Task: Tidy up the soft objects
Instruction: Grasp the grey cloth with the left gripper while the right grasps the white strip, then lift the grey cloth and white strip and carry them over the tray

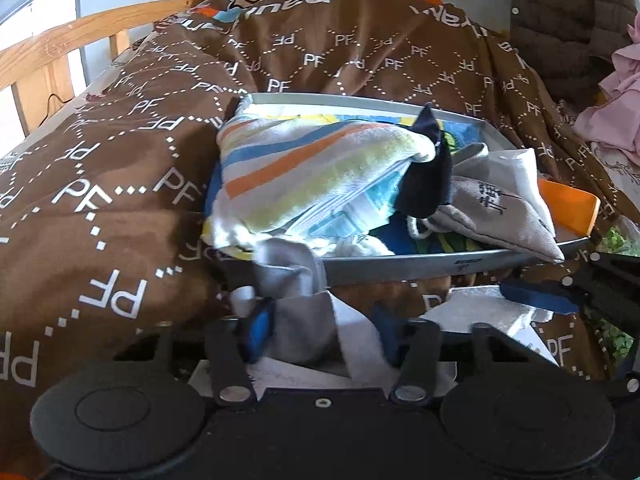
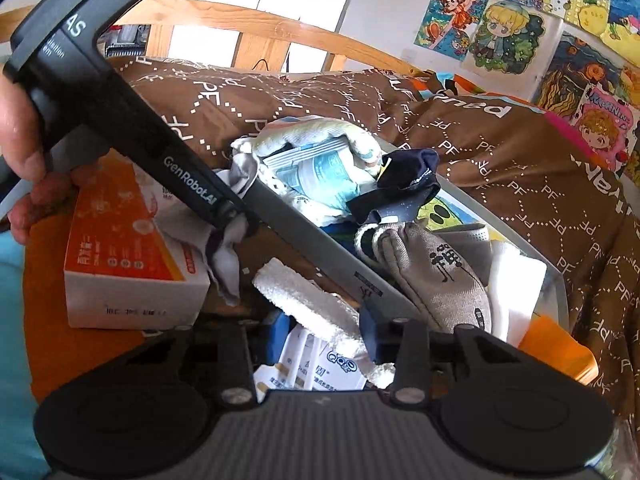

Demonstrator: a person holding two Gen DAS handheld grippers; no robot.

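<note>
My left gripper (image 1: 322,328) is shut on a grey-and-white cloth (image 1: 304,332) just in front of the grey tray (image 1: 400,266). The tray holds a striped towel (image 1: 312,160), a navy cloth (image 1: 428,184) and a grey drawstring pouch (image 1: 500,208). In the right wrist view, my right gripper (image 2: 326,332) is shut on a white foam piece (image 2: 316,304) lying before the tray's rim (image 2: 320,248). The left gripper (image 2: 236,220) crosses that view diagonally, the grey cloth (image 2: 226,264) hanging from its tip. The right gripper's blue pad (image 1: 536,296) shows at the edge of the left view.
A brown quilt (image 1: 100,200) printed with "PF" covers the bed around the tray. An orange-and-white box (image 2: 120,248) lies left of the foam, white printed packets (image 2: 320,368) beneath it. A hand (image 2: 20,152) holds the left gripper. A wooden bed rail (image 2: 248,28) runs behind.
</note>
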